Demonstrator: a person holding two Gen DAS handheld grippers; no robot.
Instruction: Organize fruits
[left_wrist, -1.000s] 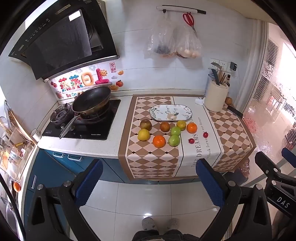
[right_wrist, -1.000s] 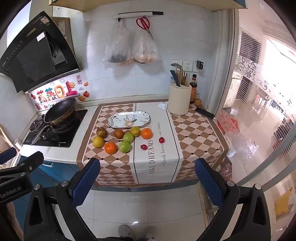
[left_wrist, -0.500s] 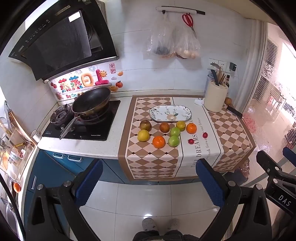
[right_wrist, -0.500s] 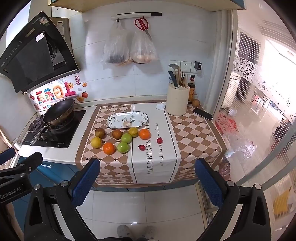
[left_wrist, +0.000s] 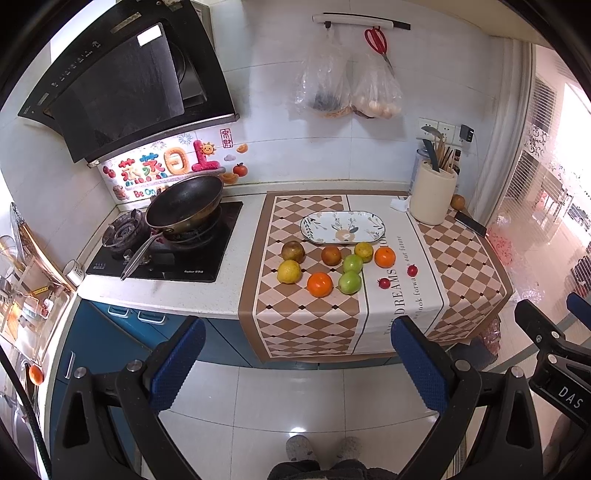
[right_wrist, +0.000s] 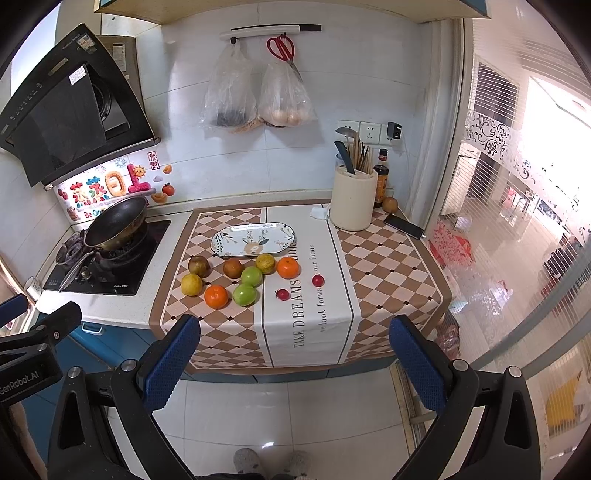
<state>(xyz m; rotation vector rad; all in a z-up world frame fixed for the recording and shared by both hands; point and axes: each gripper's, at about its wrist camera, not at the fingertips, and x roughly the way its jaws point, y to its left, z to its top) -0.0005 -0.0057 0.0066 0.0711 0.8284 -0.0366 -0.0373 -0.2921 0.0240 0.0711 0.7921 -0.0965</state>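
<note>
Several fruits lie loose on a checked cloth (left_wrist: 306, 325) (right_wrist: 388, 266) on the counter: two oranges (left_wrist: 320, 284) (right_wrist: 216, 296), two green fruits (left_wrist: 349, 282) (right_wrist: 245, 294), yellow (left_wrist: 289, 271) (right_wrist: 191, 284) and brown ones (left_wrist: 293, 252) (right_wrist: 199, 266), and two small red fruits (left_wrist: 384, 283) (right_wrist: 282, 294). An empty oval patterned plate (left_wrist: 342, 227) (right_wrist: 254, 239) lies just behind them. My left gripper (left_wrist: 295, 362) and right gripper (right_wrist: 293, 360) are both open and empty, held over the floor well in front of the counter.
A hob with a black frying pan (left_wrist: 184, 205) (right_wrist: 116, 223) is left of the cloth. A cream utensil holder (left_wrist: 432, 195) (right_wrist: 352, 201), a bottle (right_wrist: 380, 181) and a phone (left_wrist: 470, 223) (right_wrist: 403, 226) stand at the back right. Bags and scissors hang on the wall.
Both views have shifted slightly; the counter and fruit look a little nearer. Both grippers stay open, and nothing on the counter has moved.
</note>
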